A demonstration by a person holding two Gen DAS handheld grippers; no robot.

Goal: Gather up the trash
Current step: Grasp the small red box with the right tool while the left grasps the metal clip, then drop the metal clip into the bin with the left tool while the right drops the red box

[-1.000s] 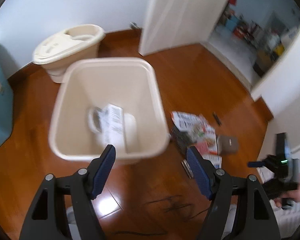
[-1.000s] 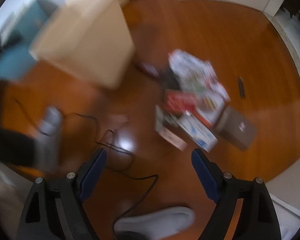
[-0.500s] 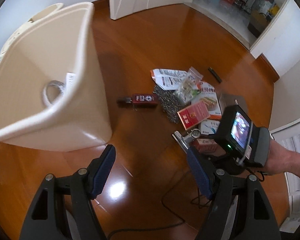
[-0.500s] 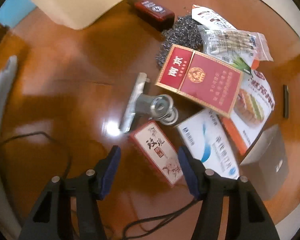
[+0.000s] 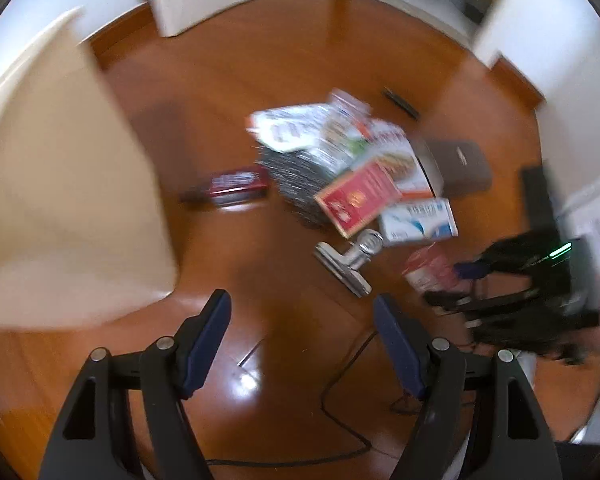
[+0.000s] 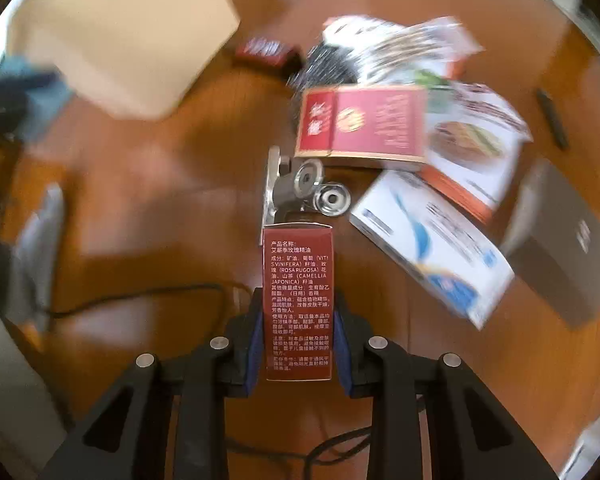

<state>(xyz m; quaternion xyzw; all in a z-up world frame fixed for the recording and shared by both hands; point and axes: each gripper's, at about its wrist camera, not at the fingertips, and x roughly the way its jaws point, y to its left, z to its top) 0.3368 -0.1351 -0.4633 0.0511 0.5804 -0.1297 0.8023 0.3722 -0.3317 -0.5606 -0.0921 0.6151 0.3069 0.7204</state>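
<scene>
Right gripper (image 6: 298,332), lower centre of its wrist view: jaws have just been closing and now clench a small dark red box (image 6: 298,304) with white print, both blue pads (image 6: 255,336) pressed against its long sides. Box stands lengthwise between the fingers, its far end reaching toward a silver metal clip (image 6: 295,188) lying on the wood floor (image 6: 159,240) just beyond it.

Left gripper (image 5: 302,344), bottom of its wrist view: jaws released and wide apart, nothing between the blue pads (image 5: 207,344), only bare floor and a thin black cable (image 5: 340,420) below.

Trash pile, centre to right of the right wrist view, blurred: a flat red carton with a gold emblem (image 6: 364,128), a white and blue box (image 6: 432,248) at its lower right, a white and orange food package (image 6: 476,144), crinkled printed wrappers (image 6: 400,52) at top, a grey box (image 6: 560,248) at far right. A small dark red packet (image 6: 265,52) lies apart at upper centre, near the bin. A slim dark stick (image 6: 552,120) lies alone at upper right.

Cream waste bin (image 5: 59,184) fills the left of the left wrist view, heavily blurred; its inside is not visible. The same bin takes the upper left of the right wrist view.

In the left wrist view the right gripper shows as a dark smear at the right edge with a green light, the small red box at its tip beside the clip.
</scene>
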